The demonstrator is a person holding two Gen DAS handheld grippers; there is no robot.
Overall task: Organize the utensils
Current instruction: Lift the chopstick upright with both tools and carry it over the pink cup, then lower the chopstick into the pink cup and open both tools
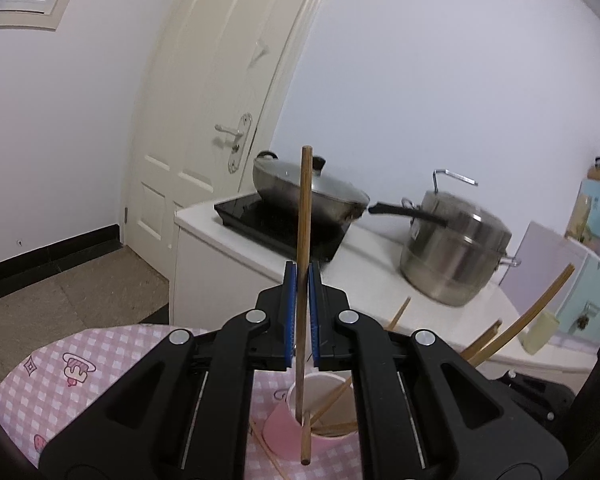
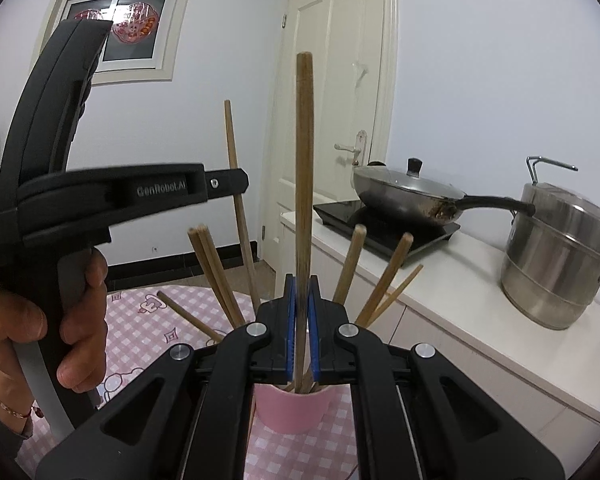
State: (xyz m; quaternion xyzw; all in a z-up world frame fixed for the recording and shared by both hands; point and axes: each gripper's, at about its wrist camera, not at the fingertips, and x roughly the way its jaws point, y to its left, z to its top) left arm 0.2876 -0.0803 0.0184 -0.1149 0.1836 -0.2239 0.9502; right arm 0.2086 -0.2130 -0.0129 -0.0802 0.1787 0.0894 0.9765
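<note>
Clearly both grippers, left (image 1: 302,312) and right (image 2: 300,320), have fingers clamped on one upright chopstick each (image 1: 303,280) (image 2: 302,208), so that it can drop into the pink cup (image 2: 294,410).

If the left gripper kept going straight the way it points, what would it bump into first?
Probably the white counter, near the black cooktop under the lidded pan. Depth is hard to judge. The left gripper is shut on an upright chopstick.

This was a home kitchen. An induction cooktop (image 2: 384,226) sat on a white counter (image 2: 460,300), carrying a lidded wok (image 2: 408,196). Right of the cooktop stood a steel steamer pot (image 2: 560,256); behind it was a cream panelled door (image 2: 332,92); left of it, a table's pink checked cloth (image 1: 60,380).
</note>
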